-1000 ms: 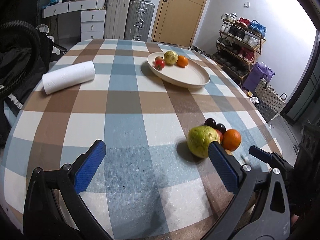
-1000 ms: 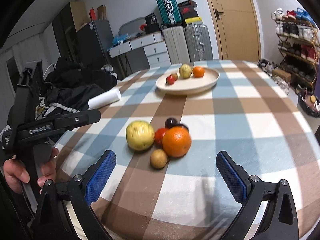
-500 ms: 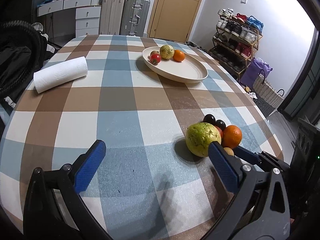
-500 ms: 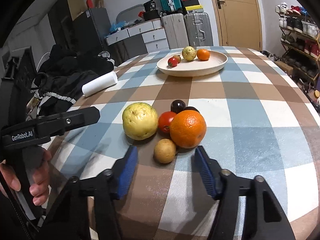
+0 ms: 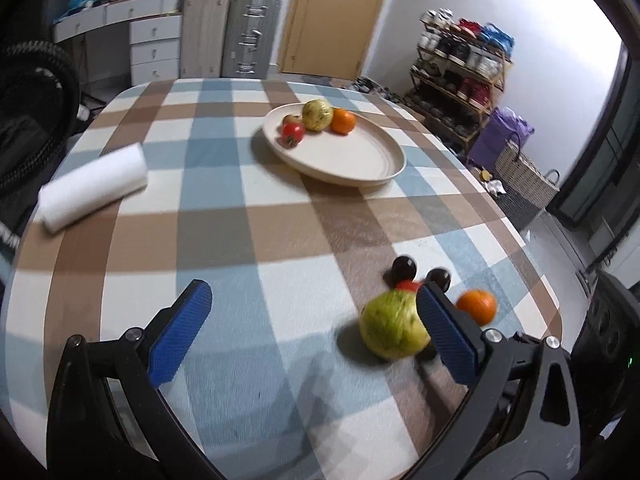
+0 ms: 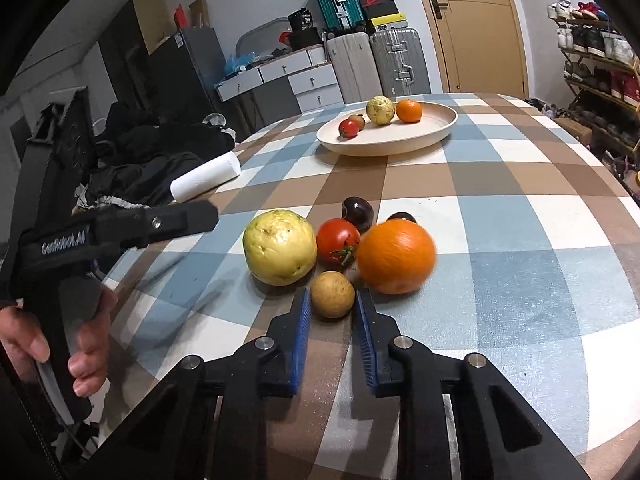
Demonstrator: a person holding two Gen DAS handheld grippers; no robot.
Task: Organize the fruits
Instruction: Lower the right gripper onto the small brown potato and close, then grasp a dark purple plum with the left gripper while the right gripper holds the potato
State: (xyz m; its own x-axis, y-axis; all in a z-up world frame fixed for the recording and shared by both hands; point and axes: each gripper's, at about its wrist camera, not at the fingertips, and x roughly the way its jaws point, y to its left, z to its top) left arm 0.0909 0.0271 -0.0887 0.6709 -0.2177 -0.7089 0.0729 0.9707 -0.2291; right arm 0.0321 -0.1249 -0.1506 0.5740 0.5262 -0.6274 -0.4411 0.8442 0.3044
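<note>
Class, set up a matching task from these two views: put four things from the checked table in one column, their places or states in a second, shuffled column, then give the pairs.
Things
1. small round tan fruit
2. white paper towel roll
3. large orange near the camera
4. left gripper

Places or states
A. lying on its side near the table's edge
B. jaws wide, nothing between them
C. between the right gripper pads
D. beside the red tomato

Pairs: 1-C, 2-A, 3-D, 4-B

Bare checked cloth (image 6: 500, 208) lies open between the near fruit cluster and the plate (image 6: 400, 144), while the guava (image 6: 280, 252) and orange (image 6: 394, 256) crowd either side of the small brown fruit (image 6: 332, 294), paper roll (image 6: 206, 176) well left.
</note>
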